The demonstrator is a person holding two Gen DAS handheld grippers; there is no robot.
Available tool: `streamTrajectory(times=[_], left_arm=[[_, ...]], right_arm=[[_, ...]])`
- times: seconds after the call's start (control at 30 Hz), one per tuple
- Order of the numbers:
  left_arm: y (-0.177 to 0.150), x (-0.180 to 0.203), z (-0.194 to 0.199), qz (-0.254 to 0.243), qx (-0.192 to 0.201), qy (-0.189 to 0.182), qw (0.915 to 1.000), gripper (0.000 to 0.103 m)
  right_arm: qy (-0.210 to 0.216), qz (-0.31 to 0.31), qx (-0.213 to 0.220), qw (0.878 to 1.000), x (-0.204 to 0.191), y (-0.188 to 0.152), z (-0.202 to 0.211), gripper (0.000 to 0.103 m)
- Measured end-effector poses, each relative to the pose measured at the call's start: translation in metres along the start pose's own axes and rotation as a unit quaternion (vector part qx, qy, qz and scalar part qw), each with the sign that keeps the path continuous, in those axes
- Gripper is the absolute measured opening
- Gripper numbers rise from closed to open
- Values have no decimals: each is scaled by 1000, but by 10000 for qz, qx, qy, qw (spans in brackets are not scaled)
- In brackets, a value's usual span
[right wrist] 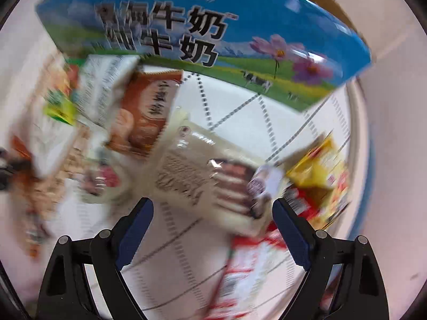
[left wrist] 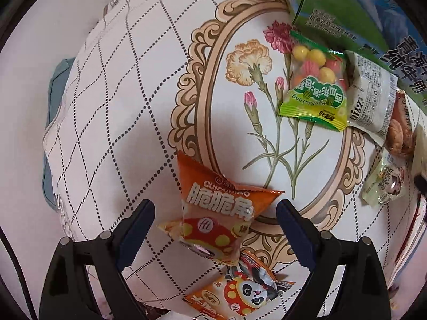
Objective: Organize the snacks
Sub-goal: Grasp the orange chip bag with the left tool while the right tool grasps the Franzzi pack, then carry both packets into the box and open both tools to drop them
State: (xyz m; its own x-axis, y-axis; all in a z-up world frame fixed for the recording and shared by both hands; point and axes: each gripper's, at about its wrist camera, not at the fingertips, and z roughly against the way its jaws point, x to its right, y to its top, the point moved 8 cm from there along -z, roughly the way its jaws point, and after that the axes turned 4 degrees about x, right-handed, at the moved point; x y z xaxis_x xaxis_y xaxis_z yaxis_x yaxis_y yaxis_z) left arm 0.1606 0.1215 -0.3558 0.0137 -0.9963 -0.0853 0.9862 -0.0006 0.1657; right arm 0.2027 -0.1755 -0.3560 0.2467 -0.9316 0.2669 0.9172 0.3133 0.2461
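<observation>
Floral quilted cloth (left wrist: 128, 112) fills frame, milk carton (left wrist: 347, 13) upper right. Orange triangular chip bag (left wrist: 213, 213) lower centre, between spread jaws of left gripper (left wrist: 215, 210). Right view blurred: right gripper (right wrist: 213, 208) spread wide, beige wafer packet (right wrist: 210, 176) centre.

Glossy plastic wraps the orange snack packet (left wrist: 213, 213) and candy bag (left wrist: 315, 85); the patterned tablecloth (left wrist: 120, 106) looks matt.
</observation>
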Motion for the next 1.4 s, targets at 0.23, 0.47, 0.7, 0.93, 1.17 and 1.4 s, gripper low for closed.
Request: streamTrajectory(times=[0.23,0.47,0.7,0.93,1.17,1.4], left_arm=[[-4,-3,-8,278,0,-188,9994,93],[-2,-5,-3,416,-37,-354,9985,93],[7,-10,18,507,-49,-552,9972,93],[2,-41,18,902,-117,-923,9916,93],[-8,-23,0,-331,81,-212,9992,56],[-3,-41,-9,431,-91,-625,9971,49]], right_arm=[[1044,-803,-41,9913,5,34,-2,92],[1369,4,-421,9897,-1,47,-29,91],[1999,-1748,-1174,9569,8,30,-34,70],[2130,-1835,-1051,9539,-3,22,-16,84],[1555,-1278,-864,9757,-24,-7,-18,66],[1789,-1984,-1072,9577,-23,-42,-18,63]])
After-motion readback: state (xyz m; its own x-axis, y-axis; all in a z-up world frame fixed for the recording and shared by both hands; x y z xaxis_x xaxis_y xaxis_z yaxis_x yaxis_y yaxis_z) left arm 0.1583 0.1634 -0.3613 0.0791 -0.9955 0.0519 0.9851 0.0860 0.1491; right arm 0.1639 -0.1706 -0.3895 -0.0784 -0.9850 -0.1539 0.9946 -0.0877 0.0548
